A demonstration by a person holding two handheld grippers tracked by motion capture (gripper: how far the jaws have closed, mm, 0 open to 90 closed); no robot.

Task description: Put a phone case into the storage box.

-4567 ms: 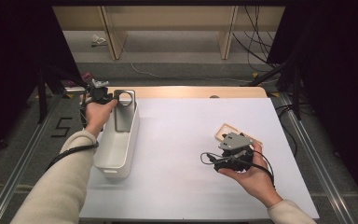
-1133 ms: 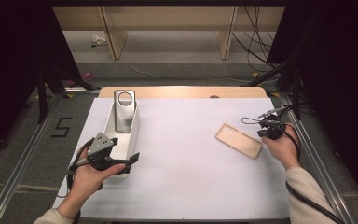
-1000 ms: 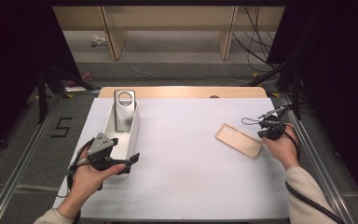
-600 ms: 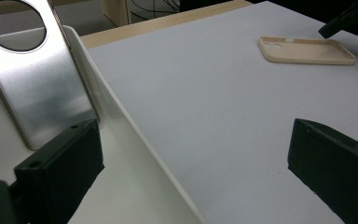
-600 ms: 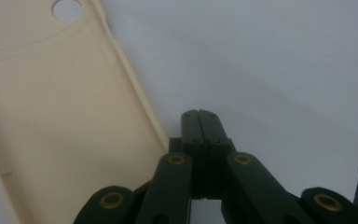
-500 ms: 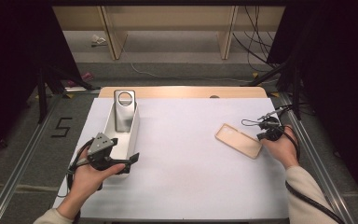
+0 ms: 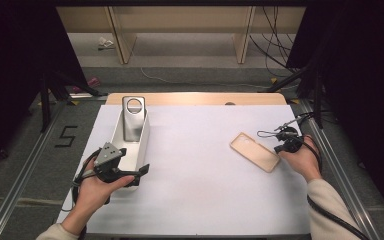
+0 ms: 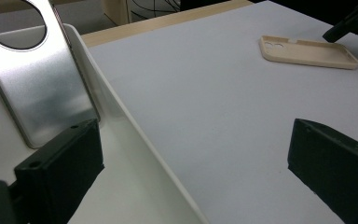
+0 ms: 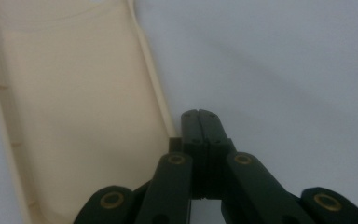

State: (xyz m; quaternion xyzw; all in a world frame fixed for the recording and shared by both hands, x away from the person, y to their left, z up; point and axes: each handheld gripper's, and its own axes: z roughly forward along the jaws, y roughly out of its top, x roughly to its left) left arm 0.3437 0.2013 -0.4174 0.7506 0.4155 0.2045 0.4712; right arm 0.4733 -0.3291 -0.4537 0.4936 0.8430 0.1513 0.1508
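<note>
Meanwhile, right tool (image 9: 199, 122), jaws together, sits beside the cream phone case (image 9: 74, 107).

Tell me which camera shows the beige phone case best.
The right gripper view: the phone case lies close up, open side up, beside the shut right gripper. The high view shows it whole but small; the left gripper view shows it far off.

Single readable mark: black numeral "5" (image 7: 66, 136) on grey floor left of worktop (seen from high view, beside metal rail). No lettering, brand or label legible on anything lying on worktop, in either claw view.
</note>
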